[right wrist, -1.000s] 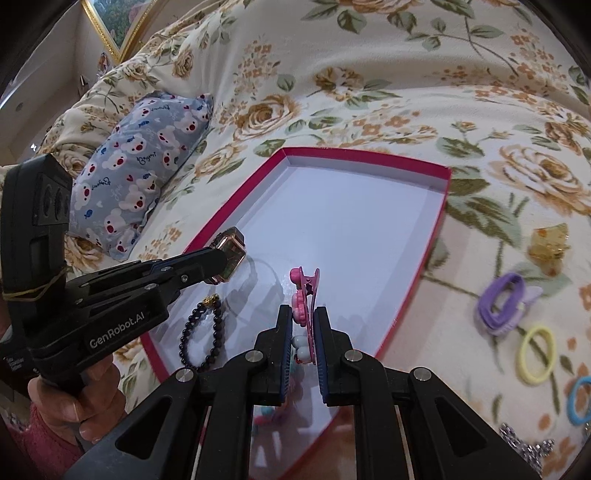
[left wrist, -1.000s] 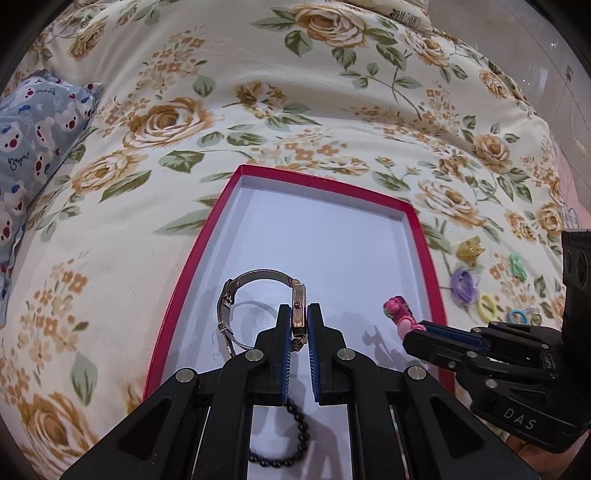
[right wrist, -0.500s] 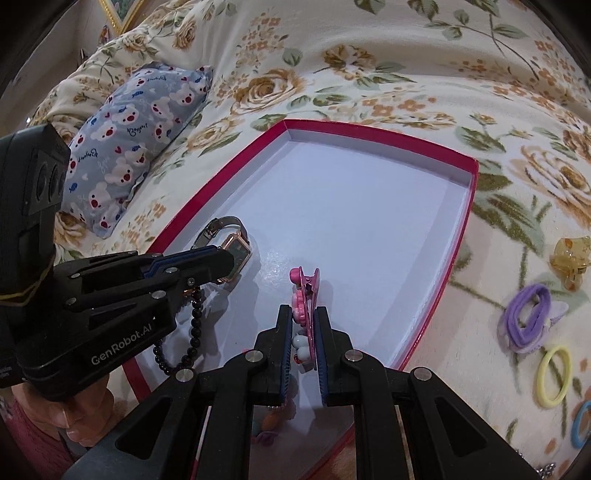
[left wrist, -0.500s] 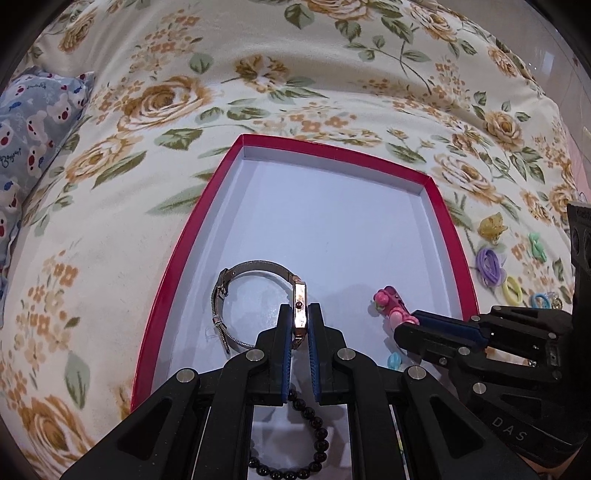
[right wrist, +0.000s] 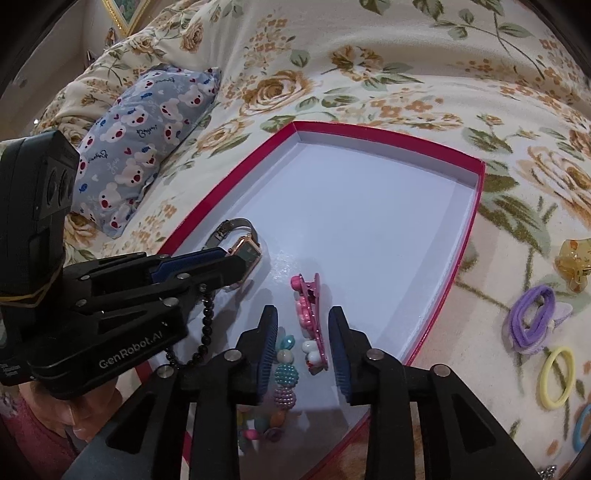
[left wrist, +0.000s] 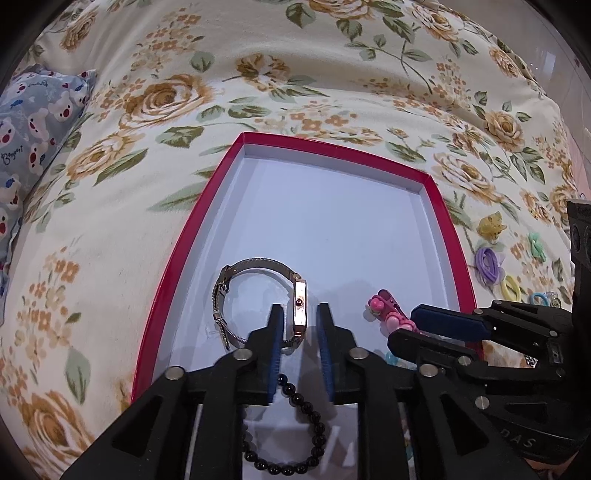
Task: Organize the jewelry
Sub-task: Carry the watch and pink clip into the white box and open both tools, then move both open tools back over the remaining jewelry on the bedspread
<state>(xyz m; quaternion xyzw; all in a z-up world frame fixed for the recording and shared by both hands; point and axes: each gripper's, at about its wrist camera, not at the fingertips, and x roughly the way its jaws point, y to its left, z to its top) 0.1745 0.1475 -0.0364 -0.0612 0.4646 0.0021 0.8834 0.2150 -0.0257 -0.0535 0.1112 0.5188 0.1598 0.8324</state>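
Floral bedspread (left wrist: pixel 332 74), bear-print pillow (right wrist: pixel 147 122), gilt frame (right wrist: pixel 125 11).

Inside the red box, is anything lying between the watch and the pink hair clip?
No. In the right wrist view, only bare white floor of the box separates the watch from the pink hair clip.

We tilt both grippers downward side by side; our left gripper (left wrist: pixel 300 325) and right gripper (right wrist: pixel 303 332) are opening, pads touching nothing.

The far half of the red-rimmed tray (left wrist: pixel 441 214) lies bare and open to approach. Its near end is crowded: watch (left wrist: pixel 300 308), pink clip (right wrist: pixel 309 325), bead bracelets (both grippers hover here too).
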